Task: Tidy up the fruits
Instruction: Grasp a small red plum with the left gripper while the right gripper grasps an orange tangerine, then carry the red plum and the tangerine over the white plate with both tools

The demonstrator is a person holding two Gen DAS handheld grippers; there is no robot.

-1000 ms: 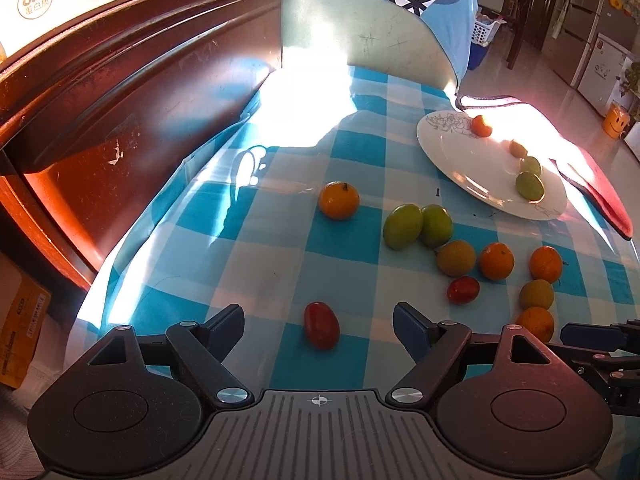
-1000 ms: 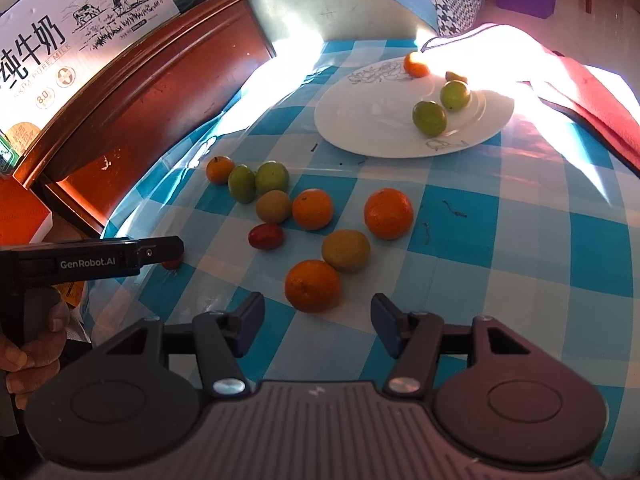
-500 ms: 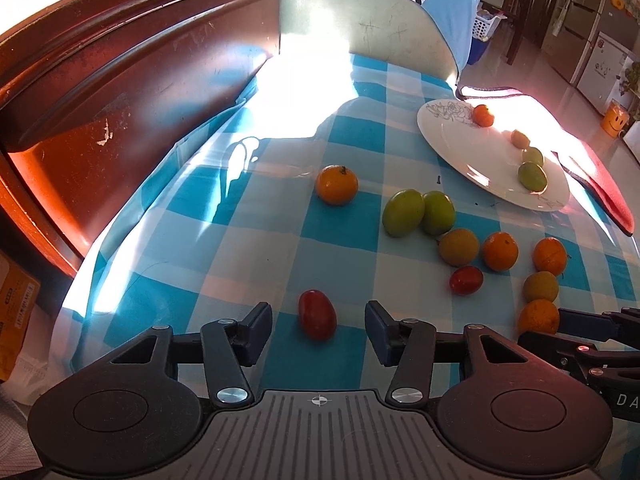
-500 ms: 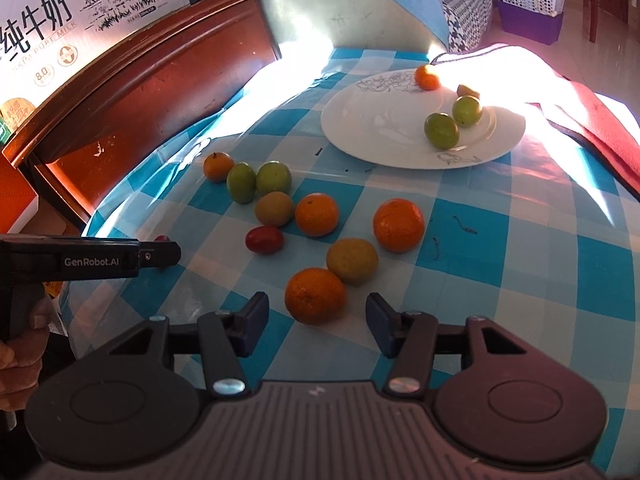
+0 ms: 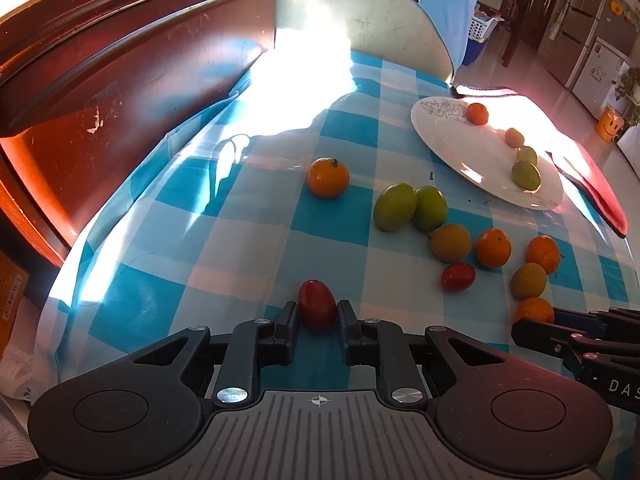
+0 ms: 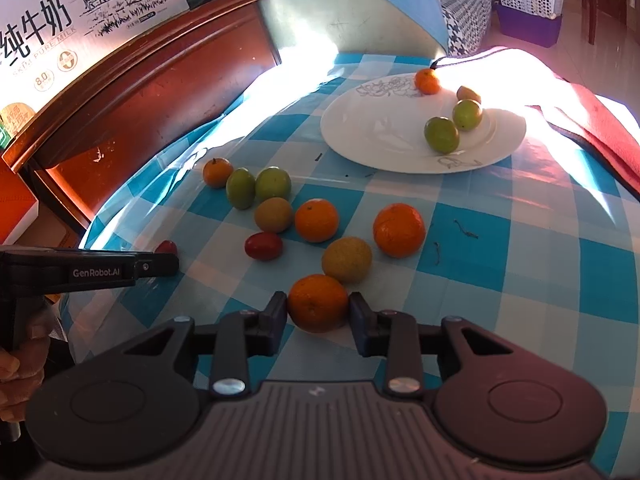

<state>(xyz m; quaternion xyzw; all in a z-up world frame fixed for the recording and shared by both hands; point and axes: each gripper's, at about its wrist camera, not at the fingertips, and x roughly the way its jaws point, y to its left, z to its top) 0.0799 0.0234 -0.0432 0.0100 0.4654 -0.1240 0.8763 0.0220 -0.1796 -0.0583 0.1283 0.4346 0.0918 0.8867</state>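
Two tongs, both low over the table [image 6: 520, 240] and pointing forward along its blue-and-white checked cloth. Left tongs [image 5: 318, 316]: closed on a red oval tomato [image 5: 317, 304] that sits on the cloth at the near edge, long axis pointing away from the camera, both fingers touching its sides. Right tongs [image 6: 318, 312]: closed on an orange [image 6: 318, 307], round, resting on the cloth, fingers touching left and right of it. In the right wrist view the left tongs reach in level from the left edge, with part of the hand [image 6: 20, 376] holding them showing below.

Loose fruit on the cloth beyond the held orange, near to far: one yellow-green round fruit [image 6: 347, 260] touching the orange; one second red tomato [image 6: 263, 246], long axis lying left-right; two more oranges [image 6: 399, 230]; one dull yellow-green fruit [image 6: 273, 215]; two green fruits [image 6: 273, 184] side by side and touching; one small orange with stem [image 6: 217, 172] farthest left.

One white plate [image 6: 380, 136] at the far side of the table, carrying four pieces: two green fruits [image 6: 441, 134], one small brownish fruit [image 6: 468, 93], one small orange [image 6: 427, 81] at the far rim.

One red cloth [image 6: 600, 128] just right of the plate. One milk carton box [image 6: 72, 12] above the wooden headboard, far left.
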